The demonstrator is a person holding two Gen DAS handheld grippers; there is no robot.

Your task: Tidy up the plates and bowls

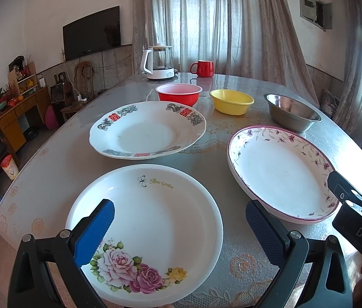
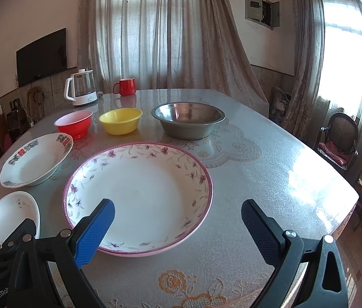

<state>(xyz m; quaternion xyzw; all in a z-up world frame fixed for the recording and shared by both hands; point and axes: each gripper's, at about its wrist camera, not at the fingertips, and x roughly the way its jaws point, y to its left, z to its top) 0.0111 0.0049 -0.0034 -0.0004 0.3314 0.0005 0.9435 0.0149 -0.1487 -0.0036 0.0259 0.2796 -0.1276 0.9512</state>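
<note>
Bare table [image 2: 270, 169] lies open right of the purple-rimmed plate [image 2: 140, 195], while the steel bowl [image 2: 188, 120], yellow bowl [image 2: 120, 121] and red bowl [image 2: 73, 124] line the far side, narrow gaps between them.

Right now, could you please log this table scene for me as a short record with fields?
plates: rose plate, purple-rimmed plate, red-character plate, all separate
bowls: red bowl, yellow bowl, steel bowl, in a row behind the plates
stacking: none yet
left gripper: open, empty, over the rose plate
right gripper: open, empty, at the purple-rimmed plate's near edge
other items: kettle, red mug at the far edge
</note>
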